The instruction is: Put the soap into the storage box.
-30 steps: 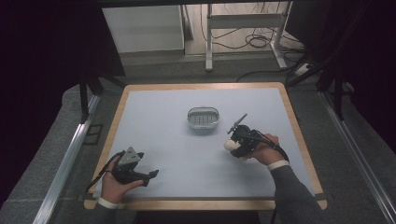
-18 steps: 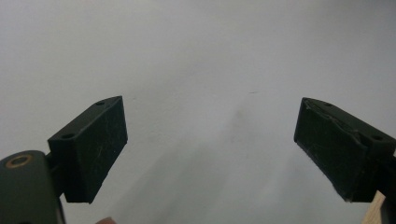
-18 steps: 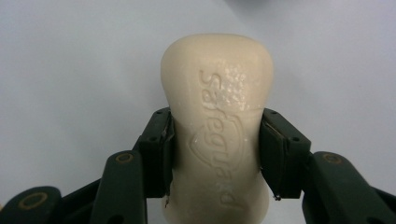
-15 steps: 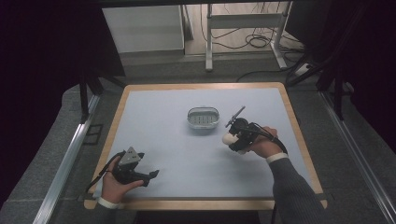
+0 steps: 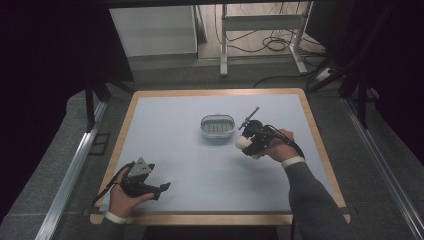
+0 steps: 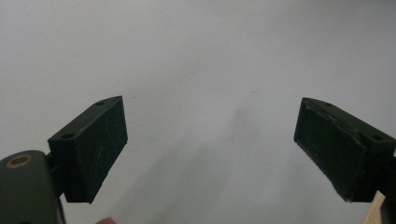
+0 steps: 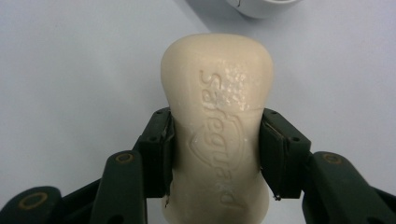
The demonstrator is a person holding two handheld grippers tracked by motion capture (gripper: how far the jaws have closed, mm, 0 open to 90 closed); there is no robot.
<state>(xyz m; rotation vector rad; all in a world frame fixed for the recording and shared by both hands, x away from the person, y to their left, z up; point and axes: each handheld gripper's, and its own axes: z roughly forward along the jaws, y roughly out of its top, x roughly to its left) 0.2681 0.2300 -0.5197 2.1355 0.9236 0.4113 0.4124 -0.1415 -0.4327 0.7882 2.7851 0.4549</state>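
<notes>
A cream bar of soap (image 7: 217, 130), embossed with lettering along its length, is sitting pinched across its narrow waist by the right claw (image 7: 216, 156), its long axis running straight out along the 2 black jaws and its far end pointing toward the white soap dish (image 7: 254, 5) just beyond it. From the high view, the soap (image 5: 242, 142) is being held above the pale blue table (image 5: 175, 130), just right of the oval dish (image 5: 217, 126) and clear of its rim, at the leftward tip of the right claw (image 5: 246, 143) in the person's right hand (image 5: 276, 147). The dish is standing near the middle of the table, well apart from the left claw (image 5: 162, 187), which is resting low at the near left corner in the left hand (image 5: 125, 197). In the left gripper view, that left claw (image 6: 210, 144) is standing spread wide, 2 jaws far apart with nothing but bare table between them. Compared with 1 second earlier, the right claw and its soap are sitting farther from the person and closer to the dish, while the left claw is lying where it was.
</notes>
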